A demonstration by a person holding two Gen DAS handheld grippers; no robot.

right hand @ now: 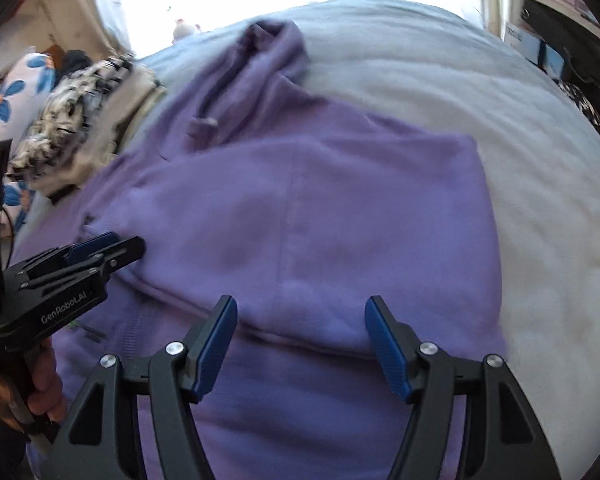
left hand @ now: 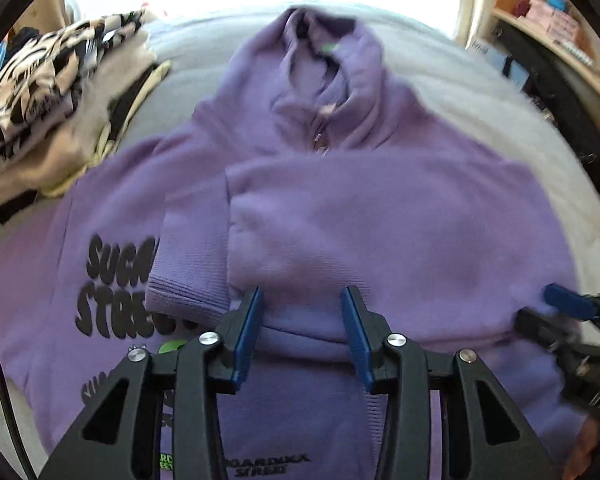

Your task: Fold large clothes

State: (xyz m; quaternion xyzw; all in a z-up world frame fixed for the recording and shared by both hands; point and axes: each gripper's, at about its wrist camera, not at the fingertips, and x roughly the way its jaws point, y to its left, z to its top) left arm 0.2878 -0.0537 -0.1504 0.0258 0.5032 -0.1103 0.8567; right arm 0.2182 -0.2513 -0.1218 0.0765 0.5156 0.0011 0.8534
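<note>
On grey bed (left hand: 440, 80) | purple hoodie (left hand: 340, 220) | sleeves folded in

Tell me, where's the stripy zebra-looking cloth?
The zebra-print cloth tops a clothes pile at the left wrist view's upper left, on the bed, beside the purple hoodie.

Right of the purple fleece hoodie (right hand: 300, 208), the pale grey blanket-covered bed (right hand: 480, 128) lies bare and passable. A stack of folded patterned and beige clothes (left hand: 60, 92) blocks the left; wooden shelves (left hand: 560, 40) hem the far right.
</note>
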